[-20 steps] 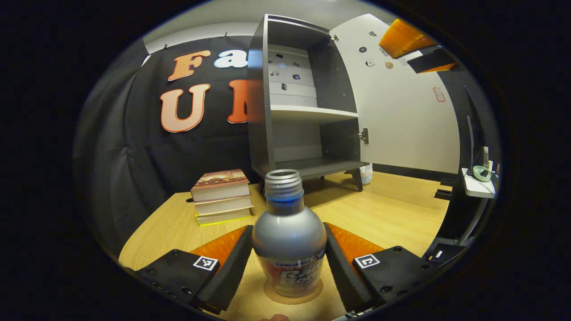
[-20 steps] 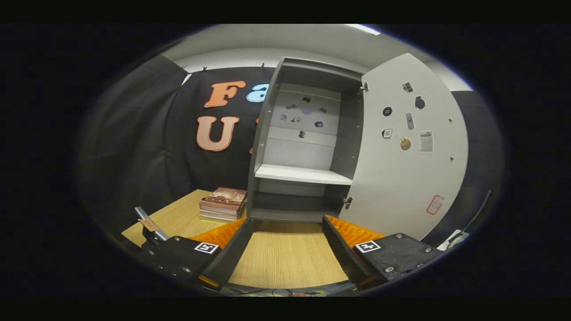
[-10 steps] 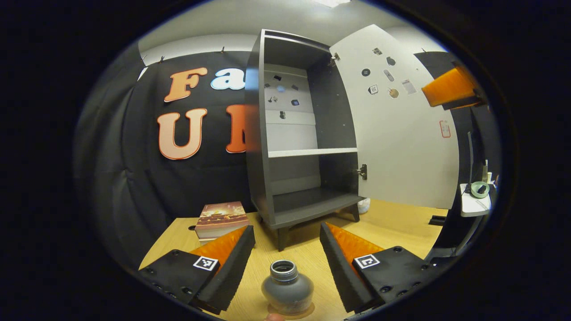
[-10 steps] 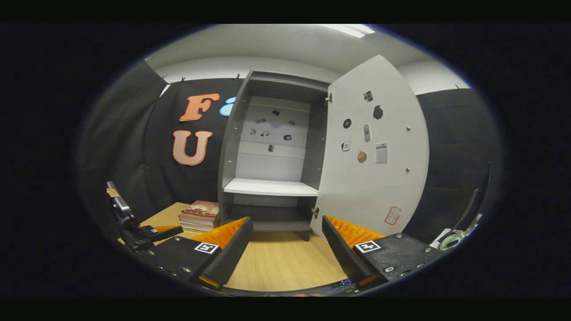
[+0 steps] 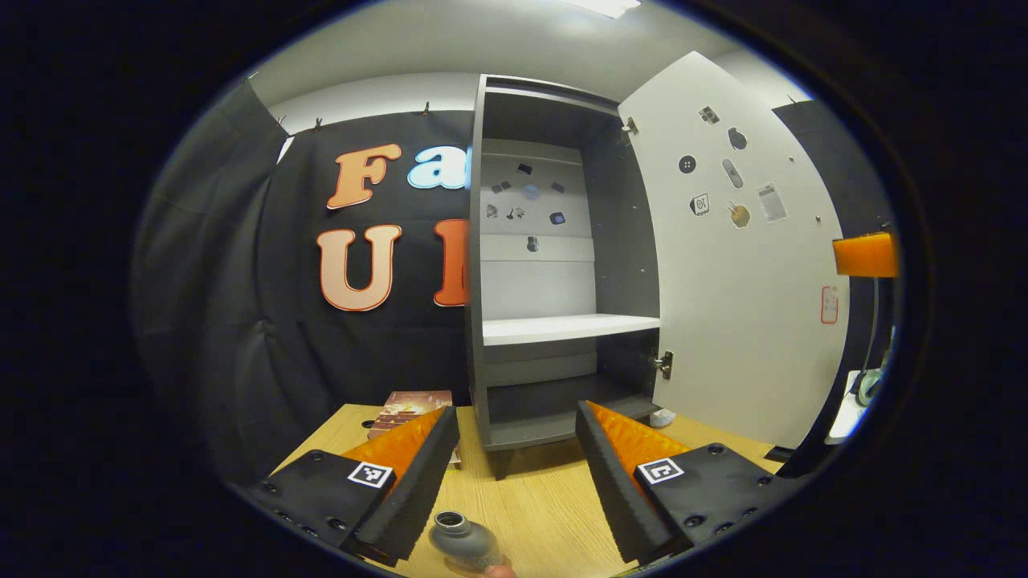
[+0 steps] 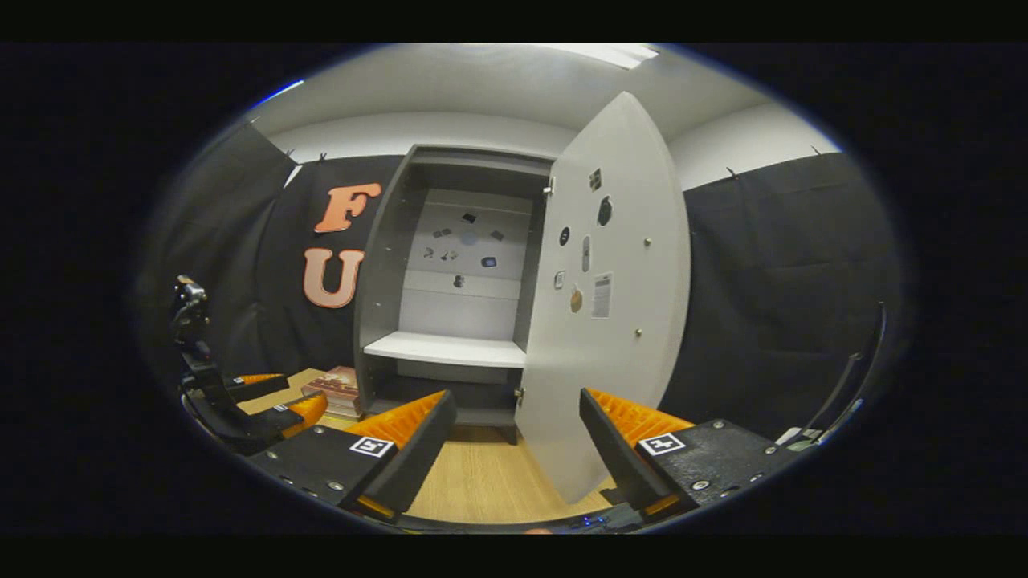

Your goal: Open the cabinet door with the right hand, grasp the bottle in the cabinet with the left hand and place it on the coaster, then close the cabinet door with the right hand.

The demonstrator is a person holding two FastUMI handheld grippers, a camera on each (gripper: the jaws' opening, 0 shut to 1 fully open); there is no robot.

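Wooden table (image 5: 554,514) bears the open cabinet (image 5: 554,265) (books (image 5: 405,403) beside it).

cabinet (image 5: 554,265) on table (image 5: 546,498) | books (image 5: 409,404) left of cabinet | door (image 5: 739,265) right

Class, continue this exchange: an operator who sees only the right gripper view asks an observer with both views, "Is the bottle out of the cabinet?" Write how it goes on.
Observer: Yes. In the left gripper view the bottle stands upright on the table, in front of the cabinet.
Operator: Is the left gripper holding it?
Observer: No. The left gripper is open, and the bottle sits low beside one finger, touching neither.
Operator: Is it on the coaster?
Observer: I cannot tell, because its base is cut off at the view's edge.
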